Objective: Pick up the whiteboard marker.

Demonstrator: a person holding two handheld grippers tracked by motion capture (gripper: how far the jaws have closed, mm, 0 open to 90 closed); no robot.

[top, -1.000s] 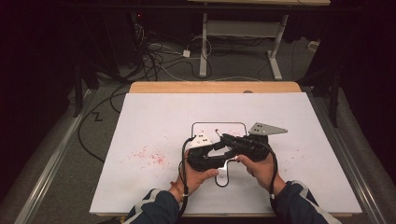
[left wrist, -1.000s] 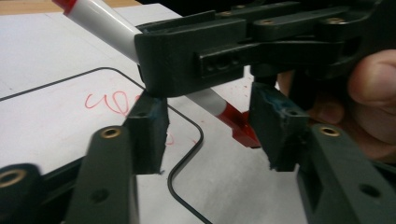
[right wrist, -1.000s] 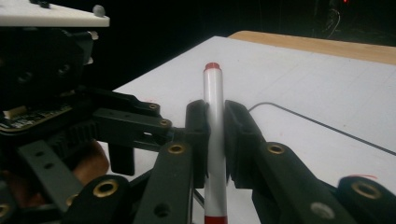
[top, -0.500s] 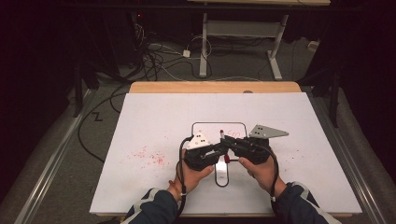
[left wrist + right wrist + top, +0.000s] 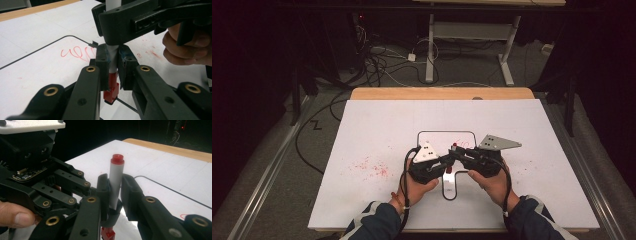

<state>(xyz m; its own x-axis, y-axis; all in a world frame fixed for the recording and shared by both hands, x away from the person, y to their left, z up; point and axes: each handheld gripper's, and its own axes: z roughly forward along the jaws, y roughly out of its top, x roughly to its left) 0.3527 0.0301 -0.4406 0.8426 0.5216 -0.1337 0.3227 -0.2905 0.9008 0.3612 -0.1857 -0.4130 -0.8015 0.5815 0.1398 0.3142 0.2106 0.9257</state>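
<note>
Near the middle of the counter (image 5: 377, 125), a little toward its near edge, the two grippers meet nose to nose over a white board outlined in black (image 5: 432, 134). Between them stands a marker (image 5: 115, 182) with a grey-white barrel, upright, with a red end on top and a red cap (image 5: 111, 93) at the bottom, just above the white surface.

The left gripper (image 5: 439, 167), held in the person's left hand (image 5: 414, 182), has just been closing its jaws, and the marker is between them. In the left gripper view the pads press on both sides of the lower barrel, right above the red cap, so the jaws are clamped on the marker.

The right gripper (image 5: 457, 154), held in the person's right hand (image 5: 492, 182), grips the same marker higher up. In the right gripper view its jaws hug the grey barrel below the red top end; they have just been easing open slightly, yet the pads look to be in contact with the barrel.

Red scribbles (image 5: 77, 53) lie on the board inside the black outline, just beyond the marker. Faint red speckles (image 5: 372, 167) mark the counter to the left of the left hand. A cable (image 5: 404, 172) loops from the left gripper down past the wrist.
</note>
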